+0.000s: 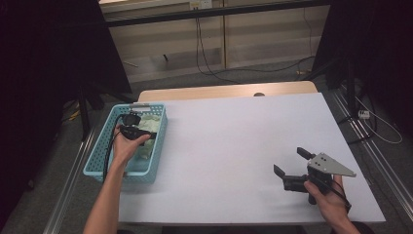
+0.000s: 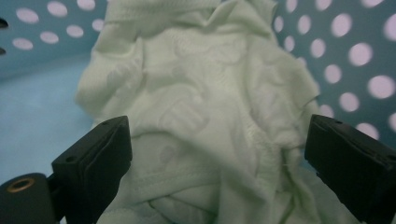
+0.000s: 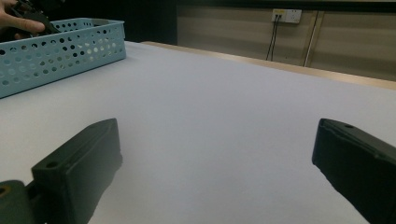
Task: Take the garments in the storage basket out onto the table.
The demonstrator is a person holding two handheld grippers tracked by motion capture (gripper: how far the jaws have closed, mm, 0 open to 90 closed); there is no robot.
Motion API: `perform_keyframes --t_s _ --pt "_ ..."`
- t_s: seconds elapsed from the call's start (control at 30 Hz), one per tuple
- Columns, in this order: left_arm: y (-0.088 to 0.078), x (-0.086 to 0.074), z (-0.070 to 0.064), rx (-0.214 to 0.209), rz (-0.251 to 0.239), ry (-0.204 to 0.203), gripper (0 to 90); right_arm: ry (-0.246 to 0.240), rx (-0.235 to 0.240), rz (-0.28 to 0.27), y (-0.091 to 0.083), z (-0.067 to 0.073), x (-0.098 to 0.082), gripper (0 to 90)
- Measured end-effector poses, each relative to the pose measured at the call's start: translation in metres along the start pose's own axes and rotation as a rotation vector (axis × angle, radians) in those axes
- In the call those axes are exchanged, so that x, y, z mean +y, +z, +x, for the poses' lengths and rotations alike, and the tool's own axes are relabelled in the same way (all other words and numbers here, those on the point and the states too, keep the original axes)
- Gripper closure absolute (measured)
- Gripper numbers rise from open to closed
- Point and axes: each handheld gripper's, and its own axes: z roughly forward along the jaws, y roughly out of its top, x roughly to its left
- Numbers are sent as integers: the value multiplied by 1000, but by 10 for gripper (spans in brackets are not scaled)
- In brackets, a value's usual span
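A pale green crumpled cloth [image 1: 149, 127] lies inside a light blue perforated basket [image 1: 97, 157] at the table's left edge. My left gripper [image 1: 141, 132] reaches down into the basket over the cloth. In the left gripper view the cloth [image 2: 205, 107] bulges between the wide-apart jaws of the left gripper [image 2: 219, 154], which stands open. My right gripper [image 1: 291, 162] rests low over the white table near the front right, open, with nothing between its jaws. The right gripper [image 3: 217, 158] points across the bare tabletop toward the basket [image 3: 60, 53].
The white table surface [image 1: 234, 141] stretches between the basket and the right gripper. A wooden strip [image 1: 224, 91] runs along the table's far edge. Cables and dark stands sit on the floor beyond and to the right.
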Motion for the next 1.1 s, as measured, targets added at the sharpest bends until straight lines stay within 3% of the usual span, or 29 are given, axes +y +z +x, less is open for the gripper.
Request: perform_keyframes --t_s 0.13,0.37,0.53,0.67,0.87,1.1 --pt "3 0 -1 -2 8 8 63 7 -1 0 1 0 0 8" --pt "12 -3 -3 2 83 55 59 1 2 5 1 1 0 8" --pt "13 -3 -3 12 78 39 67 2 4 7 1 1 0 8" --pt "12 -1 -8 45 104 -14 83 -4 7 8 1 1 0 11" --pt "8 1 -9 20 126 5 204 -3 1 11 1 1 0 10" --pt "2 2 -7 8 140 34 445 -11 5 11 1 2 -1 10"
